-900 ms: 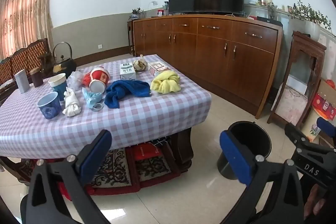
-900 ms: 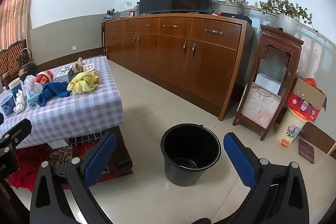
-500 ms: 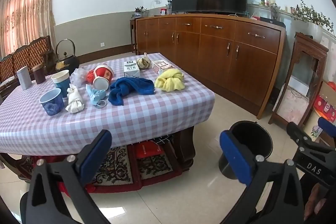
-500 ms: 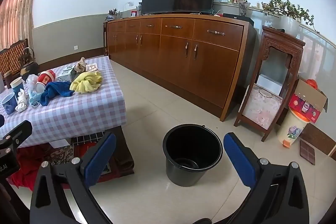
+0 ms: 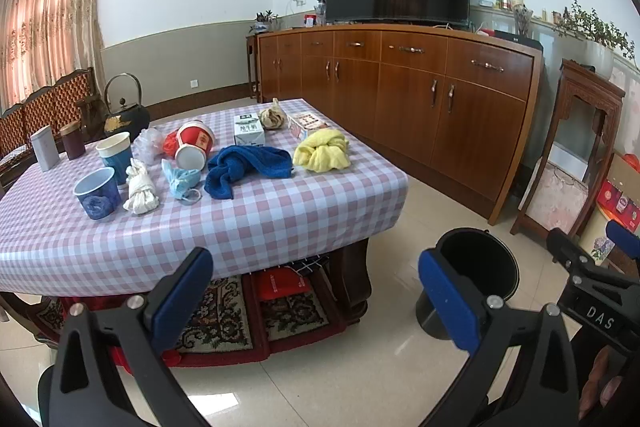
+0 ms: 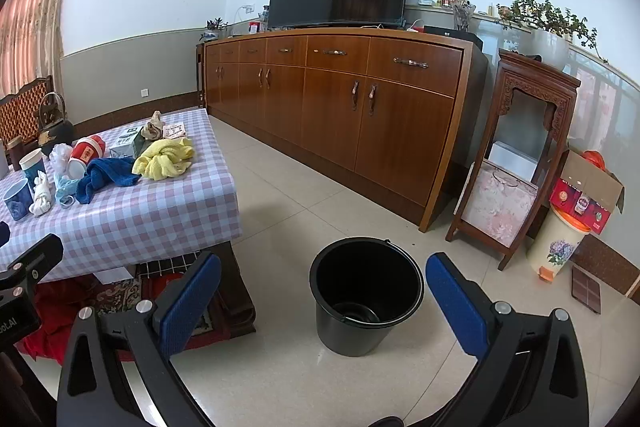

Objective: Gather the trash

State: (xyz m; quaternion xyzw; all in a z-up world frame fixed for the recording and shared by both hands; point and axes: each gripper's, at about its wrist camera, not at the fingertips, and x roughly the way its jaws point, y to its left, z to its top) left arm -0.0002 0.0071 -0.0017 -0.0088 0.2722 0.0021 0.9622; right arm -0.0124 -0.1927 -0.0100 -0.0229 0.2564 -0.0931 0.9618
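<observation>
The low bench (image 5: 280, 211), covered in a pink-and-white checked plastic cloth, is seen ahead of the left hand-held gripper (image 5: 316, 291), and the clutter to be sorted is spread over its far half. On the tiled floor to the right of the bench, well apart from it, the round black plastic bucket (image 6: 366, 291) stands upright and appears nearly empty, framed between the fingers of the right hand-held gripper (image 6: 324, 291).

Both hand-held grippers are spread wide and nothing is held in either. The step in hand is judged to be the approach, with no piece of trash yet picked up.

On the bench, a crumpled blue towel (image 5: 248, 167) and a bunched yellow cloth (image 5: 322, 155) lie beside each other. Behind them a red paper tub (image 5: 196, 143) lies tipped on its side, and a small white carton (image 5: 248, 131) stands near it. Two blue paper cups (image 5: 98, 193) stand to the left, with a twisted white tissue wad (image 5: 140, 189) and a crumpled light-blue face mask (image 5: 182, 181) beside them.

For the next move, a hand-held gripper would need to be carried forward over the bench and lowered onto a light, crushable piece, probably the mask or tissue, then closed gently before being taken to the bucket.
</observation>
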